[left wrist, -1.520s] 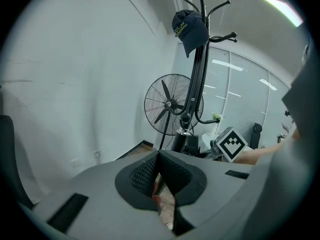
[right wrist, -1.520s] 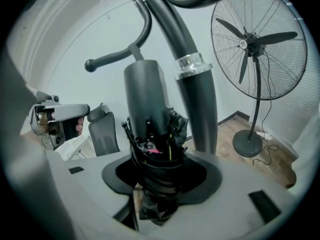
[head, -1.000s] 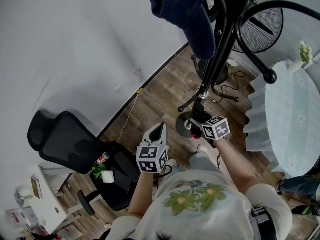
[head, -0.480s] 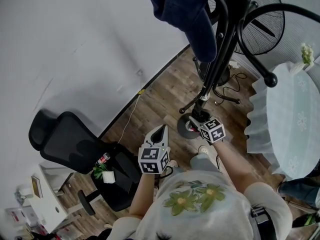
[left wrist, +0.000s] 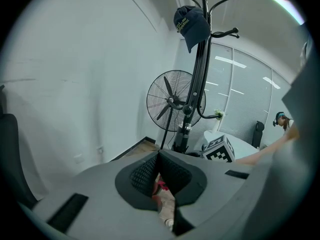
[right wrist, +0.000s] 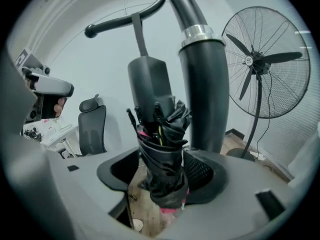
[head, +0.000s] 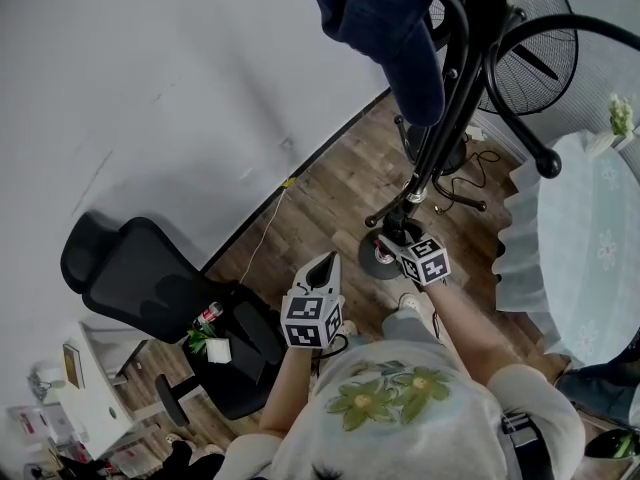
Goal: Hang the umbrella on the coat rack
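A folded black umbrella [right wrist: 162, 149] hangs upright by its strap [right wrist: 139, 34] from a curved hook [right wrist: 125, 21] of the black coat rack [right wrist: 202, 84], next to the pole [head: 440, 138]. My right gripper [right wrist: 165, 170] surrounds the umbrella's lower part. Its jaws are opening: a gap shows at the left pad, and the right pad [right wrist: 202, 169] sits close beside the fabric. In the head view the right gripper [head: 392, 245] is low by the rack's base. My left gripper [head: 322, 266] is held apart to the left, jaws shut and empty [left wrist: 159, 155].
A dark blue cap [head: 385, 28] hangs on the rack's top. A standing fan [head: 535, 28] is behind the rack. A round table with a white cloth [head: 590, 238] is at the right. A black office chair [head: 150, 288] stands at the left by the white wall.
The right gripper has sunk a little by the rack's base and rolled slightly. The left gripper has stayed where it was.
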`<state>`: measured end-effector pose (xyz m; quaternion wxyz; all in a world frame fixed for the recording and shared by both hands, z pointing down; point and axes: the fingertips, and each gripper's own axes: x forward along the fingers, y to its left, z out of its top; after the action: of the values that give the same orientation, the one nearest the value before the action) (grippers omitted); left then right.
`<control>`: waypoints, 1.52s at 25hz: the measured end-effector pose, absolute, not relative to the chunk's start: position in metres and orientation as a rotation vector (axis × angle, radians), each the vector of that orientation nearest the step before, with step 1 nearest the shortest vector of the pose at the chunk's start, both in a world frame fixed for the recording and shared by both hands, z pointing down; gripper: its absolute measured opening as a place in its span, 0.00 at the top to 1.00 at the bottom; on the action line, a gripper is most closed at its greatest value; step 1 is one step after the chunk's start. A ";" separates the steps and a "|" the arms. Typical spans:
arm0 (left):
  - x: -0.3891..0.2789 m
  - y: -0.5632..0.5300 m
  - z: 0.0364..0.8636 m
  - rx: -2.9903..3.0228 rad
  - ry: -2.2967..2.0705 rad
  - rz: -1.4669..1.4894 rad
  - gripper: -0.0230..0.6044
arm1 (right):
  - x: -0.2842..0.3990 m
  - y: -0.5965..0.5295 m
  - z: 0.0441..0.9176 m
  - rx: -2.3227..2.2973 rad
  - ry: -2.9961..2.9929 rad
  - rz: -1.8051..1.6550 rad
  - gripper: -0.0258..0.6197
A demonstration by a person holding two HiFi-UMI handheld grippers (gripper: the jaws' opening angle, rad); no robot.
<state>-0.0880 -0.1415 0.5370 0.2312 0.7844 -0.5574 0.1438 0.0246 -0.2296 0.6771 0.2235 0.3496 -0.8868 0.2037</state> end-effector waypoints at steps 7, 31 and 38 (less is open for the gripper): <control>-0.089 -0.144 0.533 2.165 -1.535 0.395 0.96 | 0.023 -0.217 0.666 0.895 -2.483 0.593 0.39; -0.054 -0.153 0.494 2.327 -1.455 0.300 0.96 | 0.055 -0.186 0.494 1.127 -2.796 0.409 0.96; -0.044 -0.152 0.489 2.350 -1.423 0.289 0.96 | 0.047 -0.170 0.490 1.045 -2.799 0.430 0.96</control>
<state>-0.0443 -0.1525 0.4892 0.1883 0.8355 -0.5059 0.1028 0.0470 -0.1699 0.4897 0.0613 0.3456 -0.9255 0.1421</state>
